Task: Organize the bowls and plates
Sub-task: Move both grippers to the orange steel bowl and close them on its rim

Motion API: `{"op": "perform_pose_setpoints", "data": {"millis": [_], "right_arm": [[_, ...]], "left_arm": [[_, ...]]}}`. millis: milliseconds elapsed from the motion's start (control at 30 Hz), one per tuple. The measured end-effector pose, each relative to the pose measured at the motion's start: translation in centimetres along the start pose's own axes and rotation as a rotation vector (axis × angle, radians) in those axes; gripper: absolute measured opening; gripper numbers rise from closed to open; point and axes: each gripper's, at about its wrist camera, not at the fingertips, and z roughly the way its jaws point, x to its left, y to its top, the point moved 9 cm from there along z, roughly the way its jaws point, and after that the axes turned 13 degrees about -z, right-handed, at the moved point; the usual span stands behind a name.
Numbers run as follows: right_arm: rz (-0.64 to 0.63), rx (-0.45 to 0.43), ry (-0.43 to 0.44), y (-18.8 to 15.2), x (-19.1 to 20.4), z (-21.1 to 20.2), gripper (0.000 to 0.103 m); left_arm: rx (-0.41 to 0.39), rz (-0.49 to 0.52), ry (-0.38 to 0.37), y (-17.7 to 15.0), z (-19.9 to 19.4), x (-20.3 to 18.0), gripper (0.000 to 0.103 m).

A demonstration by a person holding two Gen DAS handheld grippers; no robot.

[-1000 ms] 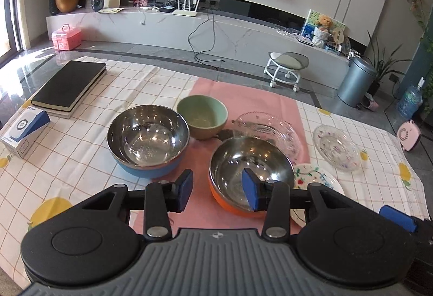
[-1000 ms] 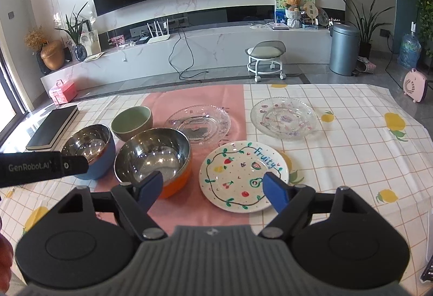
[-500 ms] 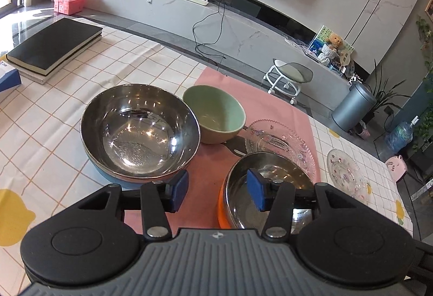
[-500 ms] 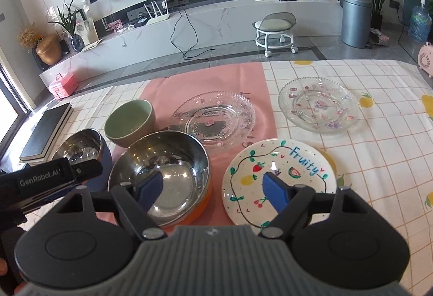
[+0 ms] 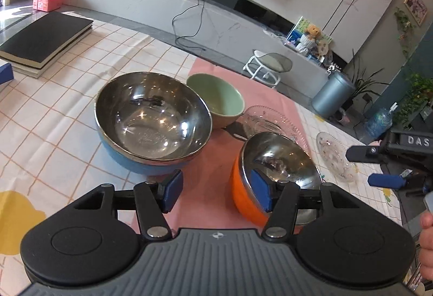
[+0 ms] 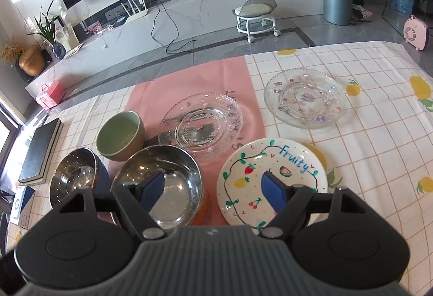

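Bowls and plates around the orange steel bowl (image 6: 159, 185): blue steel bowl (image 5: 151, 123) left, green bowl (image 6: 119, 135) behind, glass plate (image 6: 201, 125) behind-right, Fruity plate (image 6: 273, 179) right, second glass plate (image 6: 304, 98) beyond. Left gripper (image 5: 216, 193) has just been opening, empty; right gripper (image 6: 213, 192) gapes wide, empty. Black book (image 5: 43, 39) far left.

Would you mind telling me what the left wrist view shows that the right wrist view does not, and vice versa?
Only the left wrist view shows the right tool from outside, open and empty. Only the right wrist view shows the white Fruity plate. Both share the blue steel bowl, orange steel bowl, green bowl, two glass plates and black book.
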Motion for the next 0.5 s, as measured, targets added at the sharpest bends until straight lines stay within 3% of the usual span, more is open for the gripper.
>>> {"op": "perform_pose_setpoints", "data": {"millis": [133,200,267,367,400,500], "right_arm": [[0.033,0.063,-0.038,1.2,1.0,2.2,0.077],[0.016,0.088,-0.051,0.4,1.2,3.0,0.077],[-0.008,0.112,-0.029,-0.6,1.5,4.1,0.075],[-0.016,0.141,-0.002,-1.7,1.9,5.4,0.067],[-0.007,0.144,-0.001,-1.9,1.7,5.7,0.067],[0.043,0.154,0.025,-2.6,1.1,6.0,0.051]], "left_arm": [[0.041,-0.007,-0.058,1.1,0.5,-2.7,0.068],[0.029,0.003,0.015,0.8,1.1,-2.3,0.066],[0.025,-0.011,0.015,0.5,1.2,-1.8,0.066],[0.06,-0.083,-0.013,0.6,2.1,-1.5,0.066],[0.063,-0.088,-0.005,0.6,2.6,-1.4,0.066],[0.068,-0.044,0.021,0.0,4.1,-1.5,0.062]]}}
